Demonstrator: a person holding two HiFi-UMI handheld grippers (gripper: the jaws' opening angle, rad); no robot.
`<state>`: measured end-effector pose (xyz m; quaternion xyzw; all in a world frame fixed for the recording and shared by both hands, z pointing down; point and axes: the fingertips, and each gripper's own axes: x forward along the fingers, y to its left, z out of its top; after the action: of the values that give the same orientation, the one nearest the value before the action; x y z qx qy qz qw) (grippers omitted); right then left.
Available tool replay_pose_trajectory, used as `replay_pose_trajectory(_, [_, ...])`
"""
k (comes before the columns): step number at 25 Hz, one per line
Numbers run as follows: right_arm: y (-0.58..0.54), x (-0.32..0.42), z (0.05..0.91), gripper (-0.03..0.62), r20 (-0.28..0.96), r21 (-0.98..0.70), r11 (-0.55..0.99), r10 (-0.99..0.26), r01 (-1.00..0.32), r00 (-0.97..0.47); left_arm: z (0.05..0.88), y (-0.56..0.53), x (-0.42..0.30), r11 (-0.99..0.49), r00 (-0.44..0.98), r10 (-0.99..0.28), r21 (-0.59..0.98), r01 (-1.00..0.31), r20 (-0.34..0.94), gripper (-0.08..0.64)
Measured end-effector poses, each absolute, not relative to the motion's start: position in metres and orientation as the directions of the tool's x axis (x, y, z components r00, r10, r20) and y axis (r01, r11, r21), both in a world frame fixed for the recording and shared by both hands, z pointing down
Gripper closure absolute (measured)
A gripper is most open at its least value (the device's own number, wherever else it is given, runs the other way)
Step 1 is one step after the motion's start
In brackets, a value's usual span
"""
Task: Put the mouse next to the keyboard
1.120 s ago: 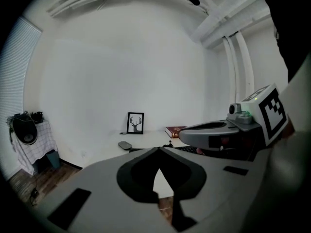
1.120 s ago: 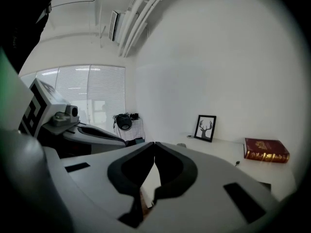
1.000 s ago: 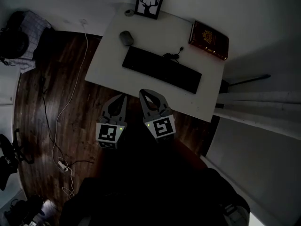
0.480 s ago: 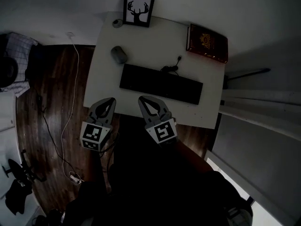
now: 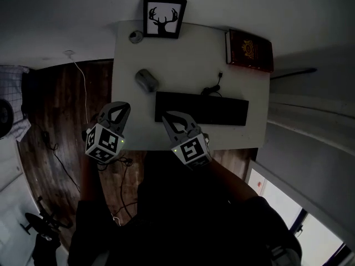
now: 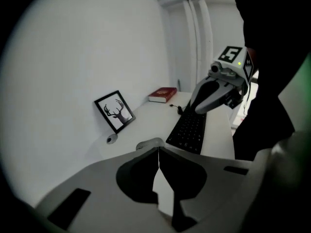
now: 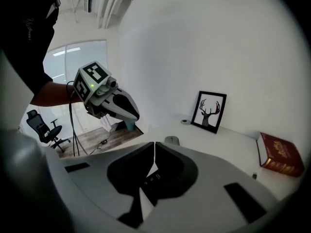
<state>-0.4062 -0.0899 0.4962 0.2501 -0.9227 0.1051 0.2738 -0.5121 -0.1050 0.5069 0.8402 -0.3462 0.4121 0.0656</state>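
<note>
A grey mouse (image 5: 146,80) lies on the white desk (image 5: 188,54), just beyond the left end of the black keyboard (image 5: 201,108) with a small gap between them. My left gripper (image 5: 117,108) hovers at the desk's front left edge, shut and empty; in its own view the mouse (image 6: 147,143) peeks just past its closed tips (image 6: 159,150). My right gripper (image 5: 167,117) is shut and empty over the keyboard's left front corner. From the right gripper view the mouse (image 7: 171,140) sits just beyond the shut gripper (image 7: 154,144).
A framed deer picture (image 5: 163,10) and a small round object (image 5: 135,36) stand at the desk's back edge, a red book (image 5: 249,50) at the back right corner. The keyboard cable (image 5: 213,87) loops behind it. Cables (image 5: 83,87) trail on the wooden floor at left.
The head view has swung, so the desk now lies squarer in frame. My left gripper has come up to the desk's front left edge. Both grippers stay shut; the mouse has not moved.
</note>
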Motion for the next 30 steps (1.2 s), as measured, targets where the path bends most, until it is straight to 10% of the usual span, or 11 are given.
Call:
replay_pose_trajectory(4, [-0.106,-0.427,0.518,0.556,0.654,-0.032,0.836,-0.397,-0.548,-0.644,0.542,-0.127,-0.528,-0.897,0.409,-0.367,-0.200,-0.395,0.835,0.443])
replay_pose_trajectory(7, [-0.114,-0.440,0.544,0.391,0.710,-0.036,0.822,-0.379,-0.568,-0.593,0.566,-0.147,-0.532,-0.958,0.383,-0.263,-0.191,-0.215,0.885,0.350])
replay_pose_trajectory(13, [-0.141,-0.456,0.590,0.310,0.792,-0.042,0.790,-0.347,-0.612,-0.503,0.598,-0.188,-0.514,-0.988,0.399,-0.136,-0.154,0.013,0.907,0.294])
replay_pose_trajectory(30, [-0.186,-0.477,0.656,0.275,0.893,-0.063,0.779,-0.236,-0.624,-0.384,0.657,-0.199,-0.489,-0.907,0.251,0.149,0.031,0.419,0.956,0.227])
